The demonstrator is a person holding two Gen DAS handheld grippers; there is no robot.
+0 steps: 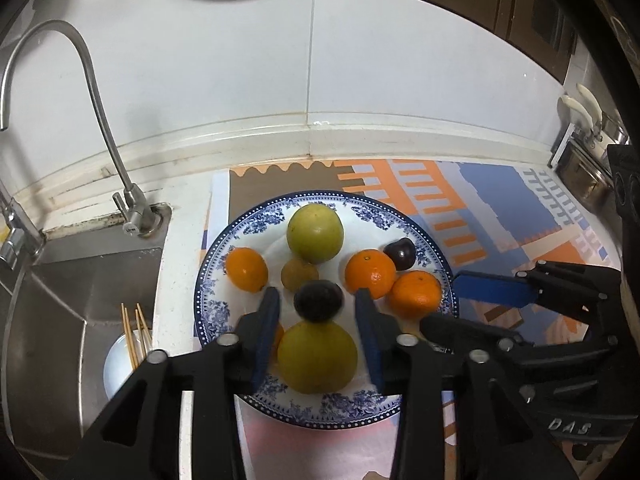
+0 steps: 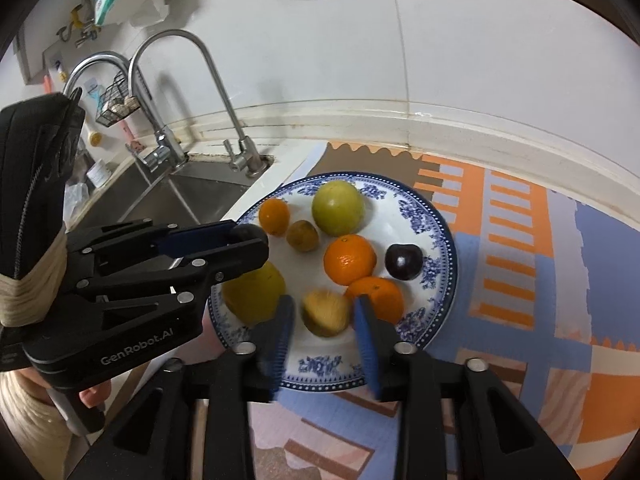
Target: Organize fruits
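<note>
Closest up, black fingers with blue pads: left gripper [image 1: 317, 294] spread wide, straddling a dark plum [image 1: 318, 300] near the middle of the plate, with a gap showing on both sides and no grip on it. Reads "GenRobot.AI" in white on its body in the right wrist view; shows "DAS" on the other tool's housing, rest of the word cut off.

Beyond that, white tiled wall [image 1: 240, 60] and a pale counter edge behind. Steel sink [image 1: 92, 280] to the left of the counter, with a curved faucet [image 1: 92, 80] at its back corner. Patterned mat [image 1: 480, 208] in orange, blue and brown spread over the counter. Blue-and-white floral plate [image 1: 208, 280] set on the mat, close to the sink's edge, carrying all the fruit.

On the plate, largest first: a yellow round fruit [image 1: 317, 356] at the near rim, a greenish one [image 1: 315, 232] at the far side. Then three oranges: one at the left [image 1: 247, 270], two touching at the right [image 1: 370, 272] [image 1: 416, 292]. Then a second dark plum [image 1: 400, 254] by the right rim, and a small brownish fruit [image 1: 300, 274] just behind the straddled plum.

Right gripper [image 2: 325, 300] likewise agape, poised around a blurred yellow-brown fruit [image 2: 326, 312] at the near edge of the plate; contact too smeared to tell.

Down in the sink, a white bowl [image 1: 116, 364] with thin chopsticks [image 1: 134, 332] standing in it.
</note>
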